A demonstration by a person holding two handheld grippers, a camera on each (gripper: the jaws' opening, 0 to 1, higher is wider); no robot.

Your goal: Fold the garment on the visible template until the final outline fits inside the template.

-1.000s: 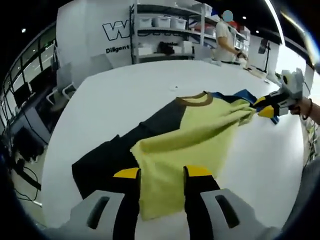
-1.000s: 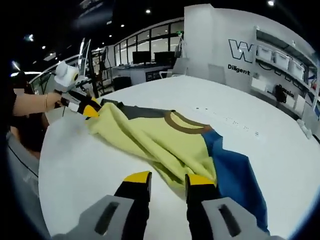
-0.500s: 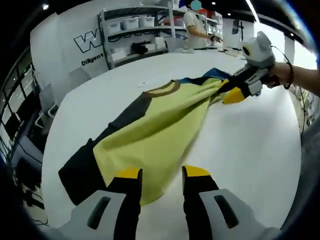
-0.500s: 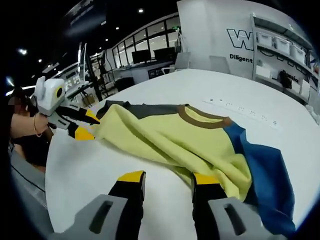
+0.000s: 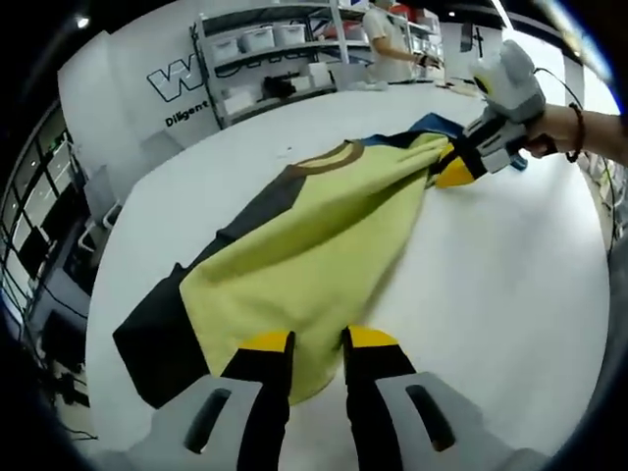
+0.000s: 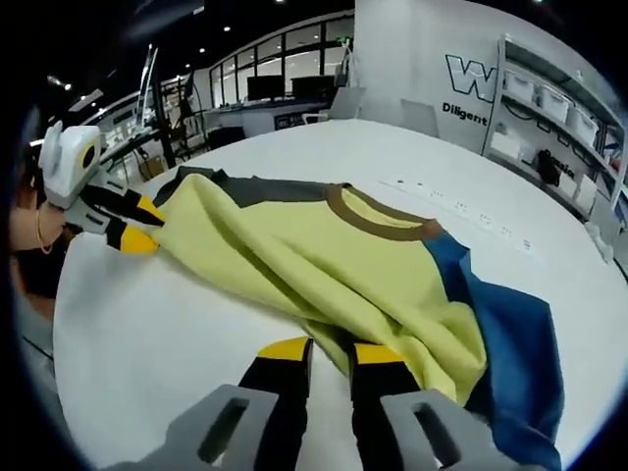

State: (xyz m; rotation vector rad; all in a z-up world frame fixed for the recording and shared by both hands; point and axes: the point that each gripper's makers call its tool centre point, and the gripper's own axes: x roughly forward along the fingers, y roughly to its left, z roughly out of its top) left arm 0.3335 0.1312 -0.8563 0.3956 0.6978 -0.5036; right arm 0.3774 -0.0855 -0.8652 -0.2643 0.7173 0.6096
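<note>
Garment lies stretched across the white bench: yellow body, brown collar, dark sleeve on one side, blue sleeve on the other. I have it held at both ends. My left gripper has its yellow-tipped fingers nearly together on the near yellow hem; my right gripper pinches bunched yellow cloth beside the blue sleeve. Each gripper also shows at the far end of the other's view, clamped on fabric.

Progress, as I judge it: early. Cloth is pulled lengthwise and rumpled, with one edge drawn over, but I see no neat fold and no compact outline. I cannot make out any template marking on the bench, so fit cannot be judged. Sleeves and body are left to fold.

Bench top is plain, white, wide. Room beyond: shelving with storage bins, a lettered wall, a person standing far off, dark windows.
</note>
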